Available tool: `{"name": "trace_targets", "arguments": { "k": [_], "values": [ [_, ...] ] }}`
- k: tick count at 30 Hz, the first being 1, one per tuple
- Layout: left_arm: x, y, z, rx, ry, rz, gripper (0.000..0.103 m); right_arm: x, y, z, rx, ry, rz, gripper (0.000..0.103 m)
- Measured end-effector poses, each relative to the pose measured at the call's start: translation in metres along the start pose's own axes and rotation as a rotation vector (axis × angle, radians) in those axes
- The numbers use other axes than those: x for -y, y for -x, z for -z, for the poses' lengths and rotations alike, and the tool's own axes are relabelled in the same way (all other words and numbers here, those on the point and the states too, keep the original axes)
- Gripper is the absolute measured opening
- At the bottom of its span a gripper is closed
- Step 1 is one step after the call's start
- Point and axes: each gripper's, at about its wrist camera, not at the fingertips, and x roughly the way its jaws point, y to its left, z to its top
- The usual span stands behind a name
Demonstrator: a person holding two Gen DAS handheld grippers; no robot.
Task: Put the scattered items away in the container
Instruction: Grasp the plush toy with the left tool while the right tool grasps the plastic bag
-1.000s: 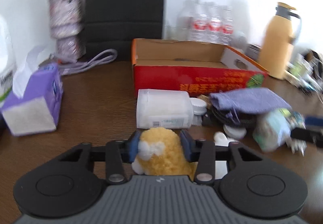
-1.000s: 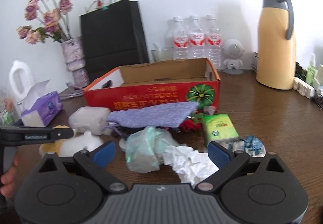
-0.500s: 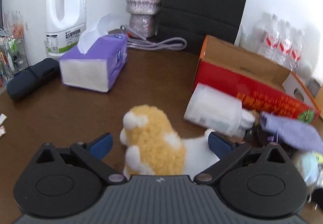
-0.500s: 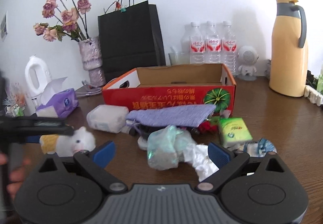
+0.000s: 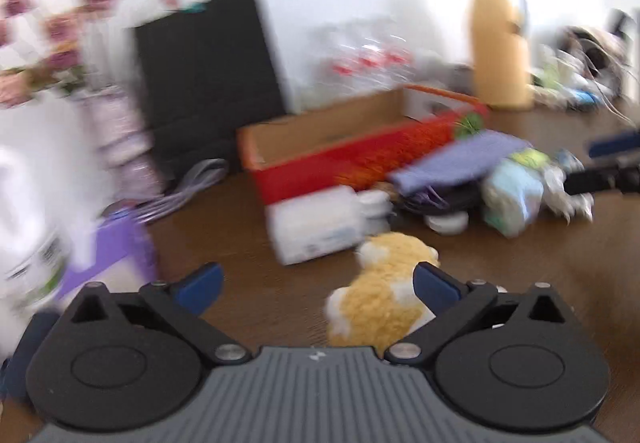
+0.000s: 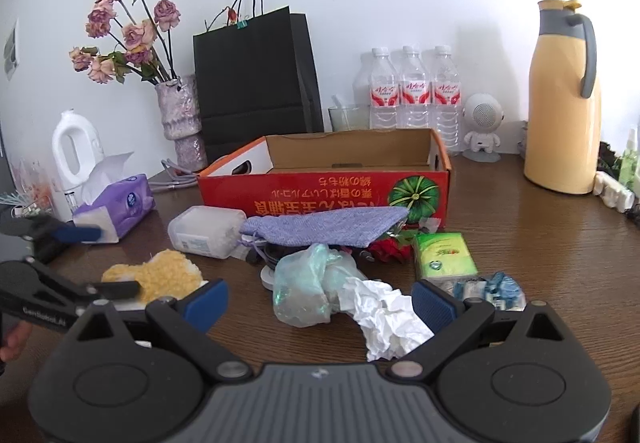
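My left gripper (image 5: 316,285) is open; a yellow and white plush toy (image 5: 380,291) lies on the table against its right finger. The plush also shows in the right wrist view (image 6: 160,275) beside the left gripper (image 6: 96,259). My right gripper (image 6: 318,301) is open and empty above a crumpled white paper (image 6: 384,319) and a greenish plastic bag (image 6: 308,287). The open red cardboard box (image 6: 324,191) stands behind a pile: a purple pouch (image 6: 324,223), a white plastic jar (image 6: 204,231), a green tissue pack (image 6: 444,255), a blue wrapper (image 6: 492,289).
At the back stand a black paper bag (image 6: 256,75), a vase of dried roses (image 6: 180,123), three water bottles (image 6: 416,91), a small white speaker (image 6: 482,127) and a yellow thermos (image 6: 564,103). A purple tissue box (image 6: 116,203) and a white jug (image 6: 74,147) are at left.
My left gripper let go of the plush toy, opened wide and swung; the toy now lies on the table by its right finger. The right gripper rose slightly and stayed open.
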Motion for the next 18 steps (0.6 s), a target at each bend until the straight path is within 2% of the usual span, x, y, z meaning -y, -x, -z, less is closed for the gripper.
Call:
{"name": "trace_targets", "arguments": {
  "k": [2, 3, 5, 6, 7, 9, 14, 16, 18],
  "values": [
    [-0.002, 0.014, 0.001, 0.005, 0.231, -0.030, 0.103, 0.002, 0.003, 0.001, -0.003, 0.002, 0.010, 0.099],
    [-0.001, 0.014, 0.003, -0.034, 0.358, -0.050, 0.103, 0.003, 0.001, 0.001, -0.013, 0.006, 0.022, 0.099],
    [0.007, -0.003, 0.007, -0.173, 0.578, -0.069, 0.103, 0.003, -0.005, 0.001, -0.028, 0.023, 0.043, 0.099],
    [0.014, -0.015, 0.009, -0.224, 0.606, -0.045, 0.103, 0.003, -0.009, 0.001, -0.038, 0.030, 0.064, 0.099],
    [0.020, -0.021, 0.011, -0.251, 0.604, -0.041, 0.103, 0.002, -0.012, 0.000, -0.044, 0.042, 0.079, 0.098],
    [0.034, -0.037, 0.010, -0.304, 0.564, -0.089, 0.103, -0.001, -0.012, 0.000, -0.043, 0.074, 0.088, 0.096],
    [0.032, -0.022, 0.011, -0.242, 0.389, -0.094, 0.103, 0.000, -0.003, 0.005, -0.049, 0.168, 0.115, 0.091],
    [0.021, -0.015, 0.014, -0.246, 0.367, -0.102, 0.103, 0.004, -0.002, 0.006, -0.062, 0.167, 0.102, 0.089],
    [0.012, -0.014, 0.018, -0.246, 0.375, -0.116, 0.103, 0.006, -0.003, 0.000, -0.066, 0.140, 0.053, 0.089]
  ]
}}
